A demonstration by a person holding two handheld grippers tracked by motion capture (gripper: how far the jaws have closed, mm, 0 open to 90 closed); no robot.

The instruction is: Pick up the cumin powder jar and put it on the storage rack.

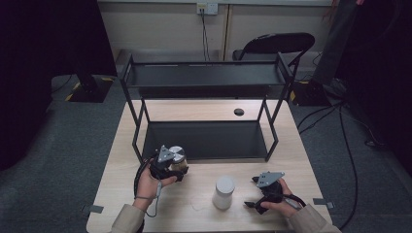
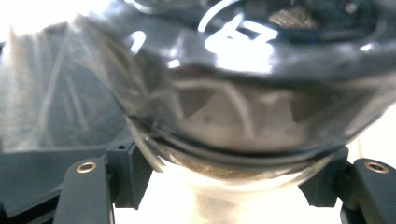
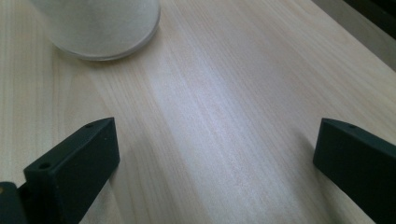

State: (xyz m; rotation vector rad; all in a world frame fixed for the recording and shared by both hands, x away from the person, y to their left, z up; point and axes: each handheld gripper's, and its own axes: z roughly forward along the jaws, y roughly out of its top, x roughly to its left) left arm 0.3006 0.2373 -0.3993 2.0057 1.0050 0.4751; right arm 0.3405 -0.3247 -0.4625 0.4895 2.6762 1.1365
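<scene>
your left gripper (image 1: 176, 167) is closed around a clear glass jar (image 1: 178, 159) with a silvery lid, at the front left of the bench (image 1: 194, 213), just in front of the lower shelf of the black metal rack (image 1: 204, 77). in the left gripper view the jaws sit against either side of the jar (image 2: 233, 116), near its lower curve, with something pale and granular showing at the bottom. whether the jar rests on the bench or is just clear of it, you cannot tell from these views.

expect the jar to be rigid, smooth and slippery, and breakable if it drops or knocks the rack frame. with contents inside it probably has some weight, so a hold on the straight body below the lid would likely be steadier than on the rounded base, where it could squirm out.

your right gripper (image 1: 255, 194) is wide open and holds nothing, low over the bench at the front right. the white frosted cylinder (image 1: 224, 192) stands upright just beside it, between your two hands; its base shows at the top left of the right gripper view (image 3: 100, 28). it looks stiff and matte, probably easier to grip mid-body.

no brand, label or readable writing shows on either container.
</scene>
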